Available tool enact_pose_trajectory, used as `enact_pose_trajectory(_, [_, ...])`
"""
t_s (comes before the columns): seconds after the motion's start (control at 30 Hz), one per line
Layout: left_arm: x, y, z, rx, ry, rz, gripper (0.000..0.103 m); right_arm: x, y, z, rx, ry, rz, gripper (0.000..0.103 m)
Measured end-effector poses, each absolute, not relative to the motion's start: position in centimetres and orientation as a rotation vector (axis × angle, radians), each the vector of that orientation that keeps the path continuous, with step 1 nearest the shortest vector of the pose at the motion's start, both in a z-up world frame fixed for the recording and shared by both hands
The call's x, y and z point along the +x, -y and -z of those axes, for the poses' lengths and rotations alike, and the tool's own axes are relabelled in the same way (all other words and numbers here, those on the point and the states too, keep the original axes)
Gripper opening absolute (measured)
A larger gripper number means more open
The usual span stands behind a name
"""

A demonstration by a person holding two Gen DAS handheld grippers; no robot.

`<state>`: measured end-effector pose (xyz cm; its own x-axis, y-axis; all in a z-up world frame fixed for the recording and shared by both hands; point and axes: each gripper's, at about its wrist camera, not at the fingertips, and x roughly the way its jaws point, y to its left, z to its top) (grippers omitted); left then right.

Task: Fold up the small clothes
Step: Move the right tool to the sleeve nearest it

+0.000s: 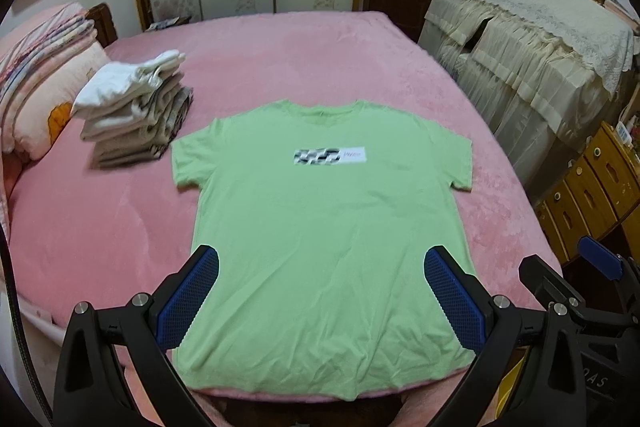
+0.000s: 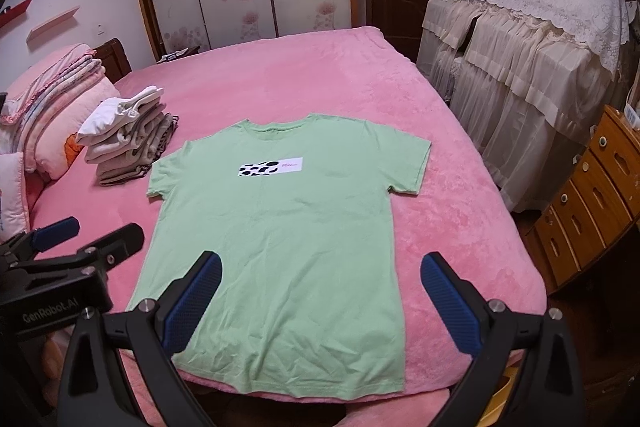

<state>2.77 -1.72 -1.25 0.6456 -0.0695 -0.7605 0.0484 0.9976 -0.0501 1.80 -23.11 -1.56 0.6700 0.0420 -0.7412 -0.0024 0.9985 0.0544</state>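
Note:
A light green T-shirt [image 1: 320, 227] lies flat and face up on the pink bed [image 1: 280, 59], collar away from me, hem at the near edge. It has a black-and-white print patch on the chest [image 1: 330, 156]. It also shows in the right wrist view [image 2: 288, 227]. My left gripper [image 1: 322, 267] is open and empty, held above the shirt's lower part. My right gripper [image 2: 320, 275] is open and empty, above the shirt's lower right part. The right gripper also shows at the right edge of the left wrist view [image 1: 568, 271].
A stack of folded clothes [image 1: 136, 115] sits on the bed left of the shirt. Pillows and folded quilts [image 1: 44, 79] lie at the far left. A cloth-covered cabinet [image 1: 528, 67] and wooden drawers [image 1: 592, 187] stand to the right of the bed.

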Motion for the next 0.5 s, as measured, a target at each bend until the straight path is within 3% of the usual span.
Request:
enact_pose_trajectory(0.4, [9.5,5.5,0.4,-0.019,-0.752,0.145,0.102,8.1,30.4,0.7,0.097,-0.793,0.071,0.100])
enact_pose_trajectory(0.5, [11.6,6.9,1.0,-0.014,-0.754,0.146,0.102,10.2,32.0,1.0,0.105,-0.787,0.095,0.092])
